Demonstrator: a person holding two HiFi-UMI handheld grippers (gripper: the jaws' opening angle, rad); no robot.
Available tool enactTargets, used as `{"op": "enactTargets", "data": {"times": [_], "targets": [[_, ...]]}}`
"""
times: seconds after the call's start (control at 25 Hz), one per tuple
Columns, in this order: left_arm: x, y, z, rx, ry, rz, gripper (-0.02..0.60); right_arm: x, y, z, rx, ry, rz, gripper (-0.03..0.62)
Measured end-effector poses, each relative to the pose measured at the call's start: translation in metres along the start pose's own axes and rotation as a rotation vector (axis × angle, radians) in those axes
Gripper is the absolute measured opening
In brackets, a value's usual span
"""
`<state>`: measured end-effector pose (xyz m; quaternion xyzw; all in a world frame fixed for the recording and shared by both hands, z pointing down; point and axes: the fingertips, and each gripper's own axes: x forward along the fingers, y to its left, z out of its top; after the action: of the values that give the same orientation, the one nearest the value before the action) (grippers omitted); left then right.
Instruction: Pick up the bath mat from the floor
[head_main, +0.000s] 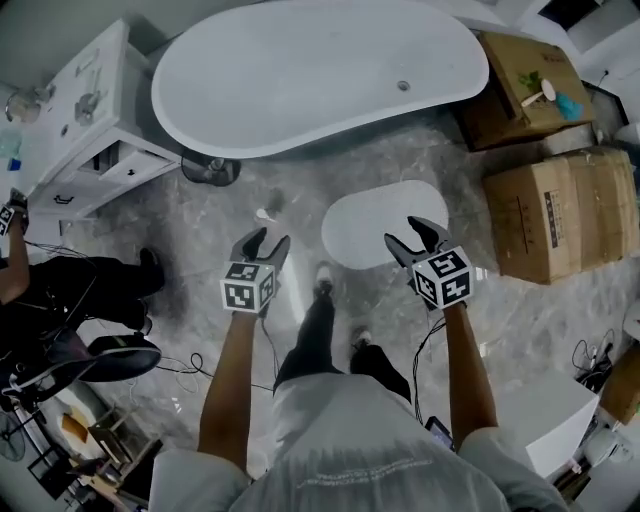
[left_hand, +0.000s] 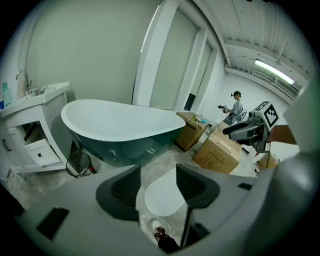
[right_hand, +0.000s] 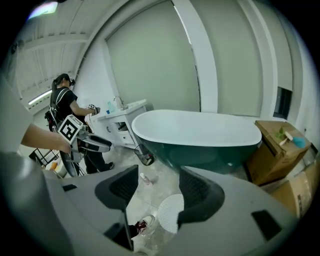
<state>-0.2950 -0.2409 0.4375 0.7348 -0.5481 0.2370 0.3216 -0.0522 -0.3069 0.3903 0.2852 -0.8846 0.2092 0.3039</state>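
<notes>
Grey marble floor below me. My left claw hangs with jaws apart, empty. Right of it, the bath mat, white, oval and finely dimpled, lies flat near the bathtub. My right claw, spread wide and holding nothing, hangs over the mat's right end.

Both arms extended forward, left gripper and right gripper jaws apart, empty.

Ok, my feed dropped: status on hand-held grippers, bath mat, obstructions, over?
Left hand-held gripper and right hand-held gripper both open, empty. White oval bath mat flat on grey marble floor, untouched. Nothing on it.
</notes>
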Motion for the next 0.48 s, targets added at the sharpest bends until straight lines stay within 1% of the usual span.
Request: {"op": "enactTargets", "data": {"times": [0.2, 0.28, 0.36, 0.48], "targets": [[0.059, 0.015, -0.040, -0.025, 0.094, -0.035, 0.221, 0.057, -0.016, -0.040, 0.035, 0.077, 0.004, 0.252], [0.078, 0.015, -0.064, -0.036, 0.126, -0.047, 0.221, 0.074, -0.021, -0.064, 0.060, 0.098, 0.003, 0.253], [0.095, 0.016, -0.088, -0.048, 0.147, -0.057, 0.221, 0.091, -0.027, -0.090, 0.077, 0.115, 0.000, 0.253], [0.131, 0.021, -0.116, -0.063, 0.157, -0.059, 0.221, 0.123, -0.041, -0.128, 0.061, 0.141, 0.004, 0.253]]}}
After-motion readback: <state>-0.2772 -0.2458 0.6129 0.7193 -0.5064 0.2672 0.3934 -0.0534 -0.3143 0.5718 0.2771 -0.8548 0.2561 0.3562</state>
